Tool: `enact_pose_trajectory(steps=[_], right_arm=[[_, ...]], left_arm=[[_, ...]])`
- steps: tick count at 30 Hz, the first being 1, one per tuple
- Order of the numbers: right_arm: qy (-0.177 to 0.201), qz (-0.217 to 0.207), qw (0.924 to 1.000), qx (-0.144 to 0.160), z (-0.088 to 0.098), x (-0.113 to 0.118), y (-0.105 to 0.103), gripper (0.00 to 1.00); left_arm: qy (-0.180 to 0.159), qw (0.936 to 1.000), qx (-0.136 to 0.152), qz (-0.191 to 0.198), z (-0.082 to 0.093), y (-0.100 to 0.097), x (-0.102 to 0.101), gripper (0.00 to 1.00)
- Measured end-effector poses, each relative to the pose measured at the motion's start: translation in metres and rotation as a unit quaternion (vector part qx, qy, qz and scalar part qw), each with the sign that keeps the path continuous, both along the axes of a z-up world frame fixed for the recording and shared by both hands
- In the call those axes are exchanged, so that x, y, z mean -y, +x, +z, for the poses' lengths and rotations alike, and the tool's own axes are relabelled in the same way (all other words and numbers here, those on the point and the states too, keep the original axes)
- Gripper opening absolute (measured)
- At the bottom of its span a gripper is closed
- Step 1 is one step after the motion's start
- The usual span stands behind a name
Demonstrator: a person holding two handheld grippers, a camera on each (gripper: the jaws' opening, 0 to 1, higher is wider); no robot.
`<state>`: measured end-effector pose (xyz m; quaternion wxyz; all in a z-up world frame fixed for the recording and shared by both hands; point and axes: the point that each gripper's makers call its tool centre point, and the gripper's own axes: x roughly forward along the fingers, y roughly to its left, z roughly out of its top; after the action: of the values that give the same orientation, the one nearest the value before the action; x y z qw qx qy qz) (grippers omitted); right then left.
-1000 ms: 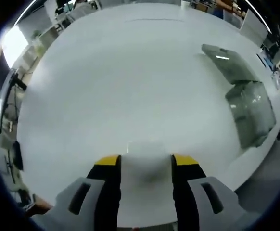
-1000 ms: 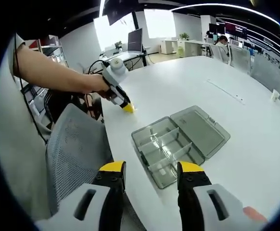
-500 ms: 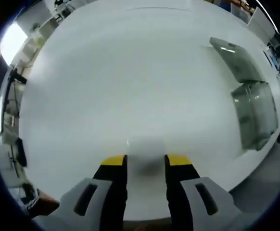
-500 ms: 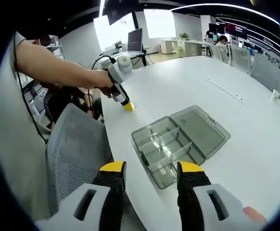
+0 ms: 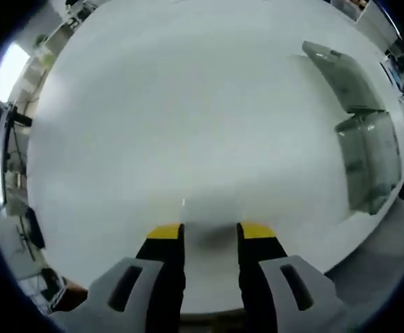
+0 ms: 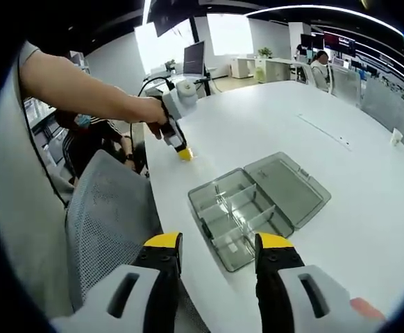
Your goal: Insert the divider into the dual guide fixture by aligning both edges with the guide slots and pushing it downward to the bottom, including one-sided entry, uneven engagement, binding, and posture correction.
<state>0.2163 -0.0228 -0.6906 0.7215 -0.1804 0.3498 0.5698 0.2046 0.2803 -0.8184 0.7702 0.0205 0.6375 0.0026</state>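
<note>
Both grippers matter: your left gripper, jaws narrowed around the pale divider flat on the table, is needing a square pinch, while your right gripper is hanging open above the fixture.

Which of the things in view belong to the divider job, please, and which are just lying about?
Job:
- compartment box, lid open, dividers standing inside
- left tool, tips down at the white table
- right tool, open, holding nothing

Lying about:
- mesh chair at the table edge
- monitor on a far desk
- small white item at the table's far side
</note>
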Motion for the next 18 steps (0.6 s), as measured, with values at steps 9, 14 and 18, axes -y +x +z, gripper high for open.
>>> enact_pose_trajectory(steps=[9, 14, 18], right_arm=[[-0.005, -0.003, 1.0000, -0.001, -0.0017, 0.0051, 0.0008, 0.38], [-0.004, -0.002, 1.0000, -0.003, -0.0016, 0.0035, 0.0003, 0.38], [-0.006, -0.002, 1.0000, -0.004, -0.0036, 0.0036, -0.0005, 0.38]], left_arm=[[-0.008, 0.9991, 0.036, -0.021, 0.0008, 0.0004, -0.0012, 0.25], [-0.020, 0.9985, 0.047, -0.020, 0.0007, -0.0007, -0.0002, 0.25], [-0.027, 0.9975, 0.060, -0.026, 0.0026, -0.0047, 0.0049, 0.25]])
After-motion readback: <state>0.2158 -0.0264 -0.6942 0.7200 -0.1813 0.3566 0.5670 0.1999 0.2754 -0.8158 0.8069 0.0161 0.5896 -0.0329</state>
